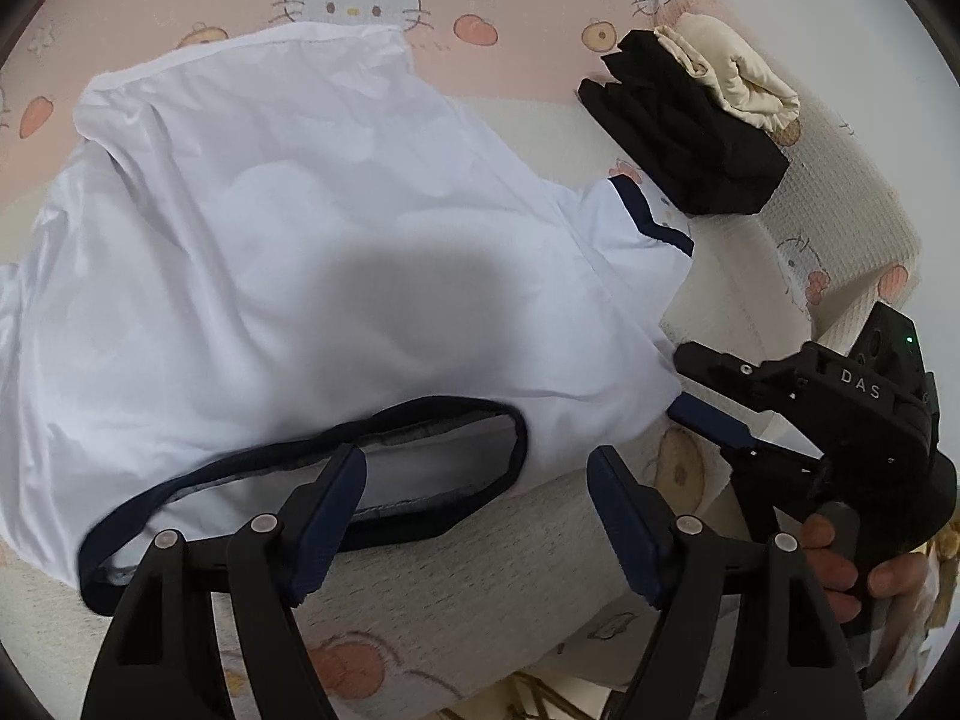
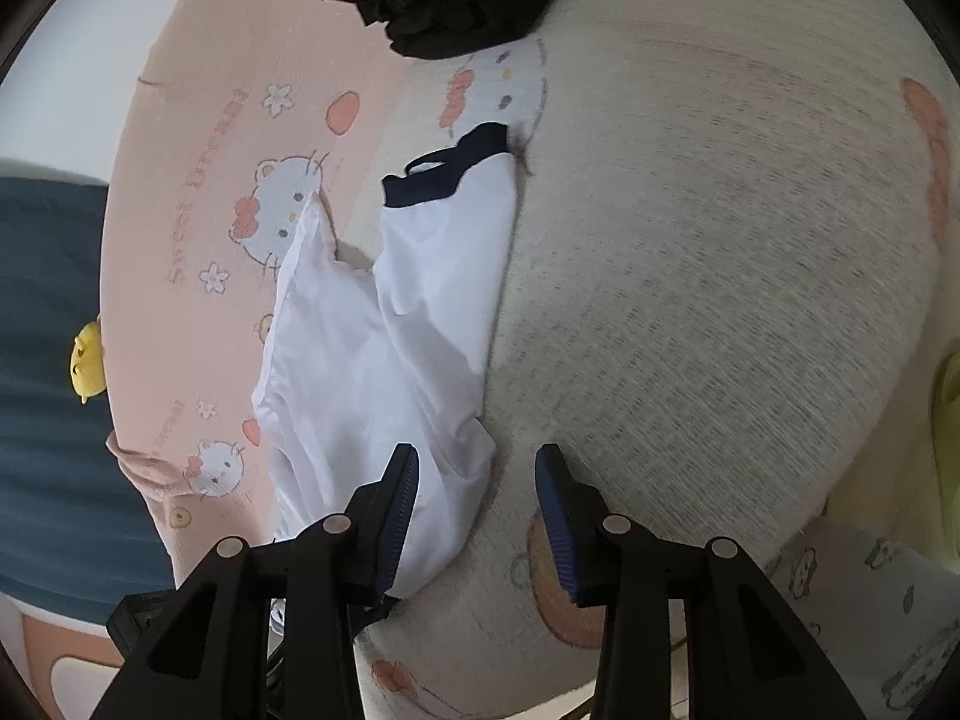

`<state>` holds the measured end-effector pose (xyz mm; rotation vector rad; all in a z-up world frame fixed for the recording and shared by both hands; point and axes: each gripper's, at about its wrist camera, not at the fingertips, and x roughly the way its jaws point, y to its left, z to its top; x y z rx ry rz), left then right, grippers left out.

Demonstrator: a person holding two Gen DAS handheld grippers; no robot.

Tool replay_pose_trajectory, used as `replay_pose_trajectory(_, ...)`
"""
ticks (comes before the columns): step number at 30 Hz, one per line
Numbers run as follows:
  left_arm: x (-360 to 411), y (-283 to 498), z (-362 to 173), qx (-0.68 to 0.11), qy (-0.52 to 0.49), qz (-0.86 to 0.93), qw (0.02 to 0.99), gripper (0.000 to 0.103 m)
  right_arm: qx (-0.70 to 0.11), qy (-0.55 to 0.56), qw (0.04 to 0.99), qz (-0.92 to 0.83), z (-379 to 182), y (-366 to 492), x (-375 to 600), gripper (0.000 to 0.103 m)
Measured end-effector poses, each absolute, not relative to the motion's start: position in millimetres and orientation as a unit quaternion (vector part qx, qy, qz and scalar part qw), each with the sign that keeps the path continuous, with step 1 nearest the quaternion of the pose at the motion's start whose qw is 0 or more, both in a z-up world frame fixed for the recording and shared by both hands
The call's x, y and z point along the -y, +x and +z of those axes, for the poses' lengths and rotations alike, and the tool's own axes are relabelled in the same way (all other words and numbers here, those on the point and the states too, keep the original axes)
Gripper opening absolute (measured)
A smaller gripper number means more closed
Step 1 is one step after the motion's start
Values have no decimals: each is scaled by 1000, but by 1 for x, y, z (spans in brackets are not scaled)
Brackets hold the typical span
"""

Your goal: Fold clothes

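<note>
Left claw (image 1: 477,516): jaws wide, nothing between them, hovering just over the navy neckline (image 1: 312,450) of the white tee (image 1: 288,240). One finger sits right above the collar band, the other over bare bedsheet (image 1: 456,546).

Right claw (image 2: 477,519): also wide, holding nothing. Its left finger overlaps the near edge of the tee; its right finger is over sheet. In the left wrist view it sits just off the shirt's right shoulder, with a hand (image 1: 840,564) on its grip.

The tee lies on the bed, body rumpled, the far hem partly bunched. One navy-cuffed sleeve (image 1: 648,222) is turned over the body on the right side. Whether that is a half-made fold or just how it landed, I can't tell.

Farther back: a folded black garment (image 1: 690,138) with a folded cream one (image 1: 726,75) touching it, near the sleeve cuff.

Risks:
- Thin, slick-looking fabric; a pinch at the collar may catch only one layer, so the body sags and the fold skews.
- Wrinkles get locked in if it's folded without flattening.
- A sleeve swing could nudge the black stack, given how close they are.
</note>
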<state>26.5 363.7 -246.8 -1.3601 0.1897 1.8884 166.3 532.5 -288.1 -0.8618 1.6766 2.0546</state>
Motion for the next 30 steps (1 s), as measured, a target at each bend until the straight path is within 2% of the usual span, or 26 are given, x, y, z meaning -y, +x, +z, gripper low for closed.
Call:
replay_pose_trajectory(1,-366,27,-248,-76,-536,744,392,72,-589,-303,174,729,-288,164,-534,40)
replay_pose_trajectory(3,-370,29,-248,-83,-532,746,391,38,-576,-305,171,739,-287,160,-536,40)
replay_pose_trajectory(4,-373,30,-250,-90,-534,744,391,35,-571,-305,170,743,-287,158,-536,40)
replay_pose_trajectory(6,-377,31,-254,-99,-542,738,391,18,-555,-310,169,753,-285,155,-535,40)
replay_pose_trajectory(8,-377,35,-256,-98,-545,733,395,13,-539,-316,168,763,-284,151,-534,39)
replay_pose_trajectory(9,-377,37,-257,-99,-546,732,397,9,-531,-318,167,768,-283,149,-534,32)
replay_pose_trajectory(10,-376,40,-257,-99,-548,730,397,8,-515,-330,174,771,-283,147,-533,23)
replay_pose_trajectory(11,-375,43,-259,-98,-552,726,397,7,-499,-344,183,774,-283,146,-532,7)
replay_pose_trajectory(12,-374,46,-260,-99,-555,724,397,6,-491,-349,185,776,-283,146,-532,6)
replay_pose_trajectory(24,-362,64,-258,-102,-555,728,389,6,-455,-375,208,781,-275,153,-531,4)
replay_pose_trajectory(27,-357,62,-252,-78,-549,737,387,6,-450,-379,213,780,-273,155,-530,7)
replay_pose_trajectory(29,-353,60,-245,-61,-548,740,386,6,-461,-367,219,778,-268,161,-530,16)
replay_pose_trajectory(30,-351,59,-242,-52,-546,742,386,6,-467,-361,222,776,-266,164,-531,24)
